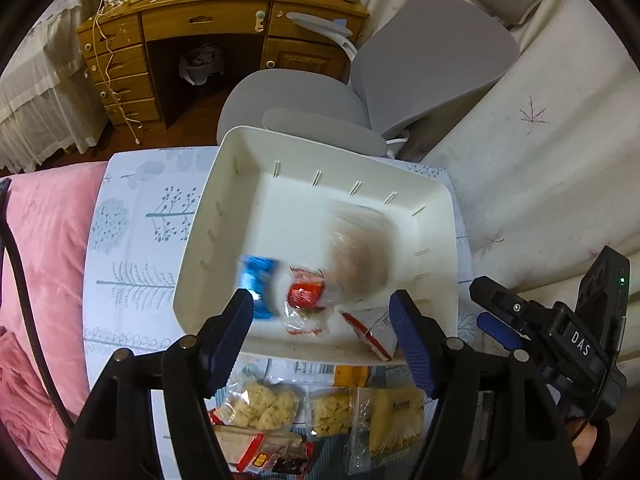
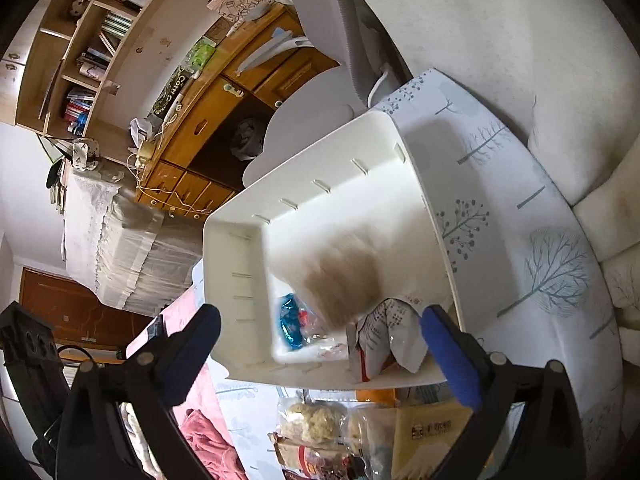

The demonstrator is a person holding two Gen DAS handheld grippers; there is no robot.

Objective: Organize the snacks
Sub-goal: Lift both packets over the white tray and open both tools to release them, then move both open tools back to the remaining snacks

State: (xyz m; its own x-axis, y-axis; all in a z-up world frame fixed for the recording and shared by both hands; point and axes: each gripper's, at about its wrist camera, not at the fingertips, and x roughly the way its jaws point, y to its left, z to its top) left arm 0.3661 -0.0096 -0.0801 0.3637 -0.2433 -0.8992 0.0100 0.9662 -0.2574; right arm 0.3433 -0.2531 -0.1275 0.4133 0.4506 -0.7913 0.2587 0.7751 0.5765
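Both tongs apart, empty, left (image 1: 322, 320), right (image 2: 320, 340), "DAS" on right unit (image 1: 580, 343), blurred snack (image 1: 360, 256) over white bin (image 1: 248, 152)

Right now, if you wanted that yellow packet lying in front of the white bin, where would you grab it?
The yellow packet lies flat on the table, outside the bin. I would probably come from above and pinch its far sealed edge, nearest the bin, since neighbouring packets crowd its left side.

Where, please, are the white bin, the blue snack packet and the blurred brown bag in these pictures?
white bin (image 1: 320, 146): left wrist view, far rim.
blue snack packet (image 1: 258, 280): left wrist view, wrapper's middle.
blurred brown bag (image 2: 340, 276): right wrist view, bag's middle.
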